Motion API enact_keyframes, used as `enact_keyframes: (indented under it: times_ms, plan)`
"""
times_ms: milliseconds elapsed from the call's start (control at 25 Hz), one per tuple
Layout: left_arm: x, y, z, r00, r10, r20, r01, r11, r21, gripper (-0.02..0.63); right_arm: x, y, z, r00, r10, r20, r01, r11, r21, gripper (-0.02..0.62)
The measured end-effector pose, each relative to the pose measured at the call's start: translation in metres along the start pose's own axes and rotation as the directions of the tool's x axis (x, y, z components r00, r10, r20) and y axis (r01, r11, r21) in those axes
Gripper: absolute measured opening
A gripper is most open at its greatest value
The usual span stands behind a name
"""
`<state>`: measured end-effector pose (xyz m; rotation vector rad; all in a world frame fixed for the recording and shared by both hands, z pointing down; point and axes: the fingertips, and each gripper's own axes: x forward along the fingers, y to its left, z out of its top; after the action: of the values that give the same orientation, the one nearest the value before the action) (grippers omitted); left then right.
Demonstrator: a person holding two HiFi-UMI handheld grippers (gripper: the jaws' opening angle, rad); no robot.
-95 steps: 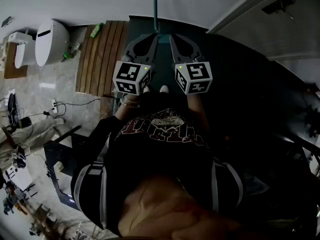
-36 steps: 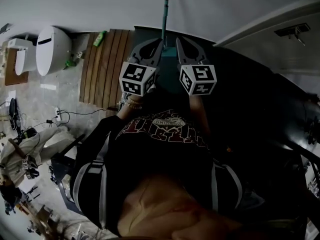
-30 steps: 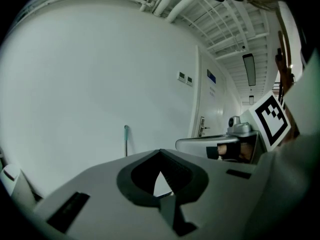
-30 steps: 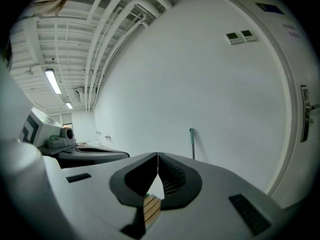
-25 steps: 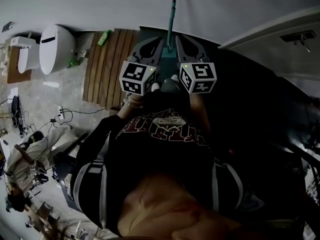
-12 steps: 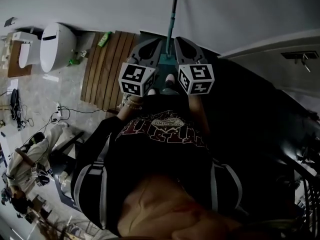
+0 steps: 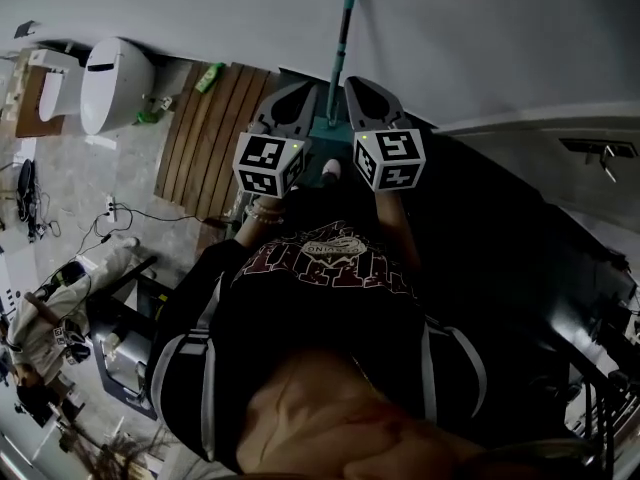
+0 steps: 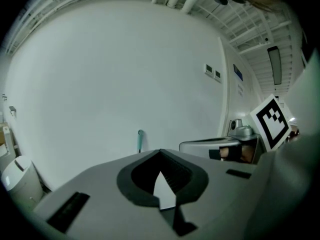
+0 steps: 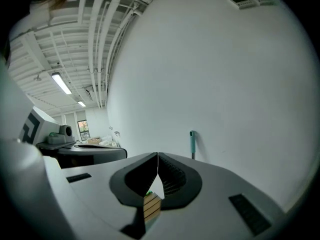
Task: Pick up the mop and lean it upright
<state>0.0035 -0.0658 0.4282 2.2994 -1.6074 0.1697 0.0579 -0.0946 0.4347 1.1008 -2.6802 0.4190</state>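
- Teal mop (image 7: 340, 40) stands upright, its handle leaning on the white wall (image 7: 180, 8) for support.
- Left tool (image 8: 160, 153) and right tool (image 9: 158, 155): jaws closed, empty, either side of the handle; no grip appears needed.

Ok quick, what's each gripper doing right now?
Left gripper: closed, holding nothing.
Right gripper: closed, holding nothing.

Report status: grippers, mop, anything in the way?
Left gripper shut, empty. Right gripper shut, empty. Mop upright against the wall, ungripped. Slatted wooden mat off to its left, not blocking.
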Motion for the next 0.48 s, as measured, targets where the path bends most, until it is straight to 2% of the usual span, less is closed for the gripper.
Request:
enact_keyframes:
  times_ms: [160, 480]
  plan:
    - [0.008, 0.003, 0.000, 1.000, 0.026, 0.005, -0.026, 1.000, -0.016, 0.040, 0.009, -0.009, 0.004, 1.000, 0.015, 0.002, -0.015, 1.000, -0.016, 0.018]
    - [0.021, 0.021, 0.016, 0.999, 0.033, 0.021, -0.033, 0.999, 0.006, 0.040, 0.031, -0.015, 0.017, 1.000, 0.019, 0.008, -0.018, 1.000, -0.021, 0.018]
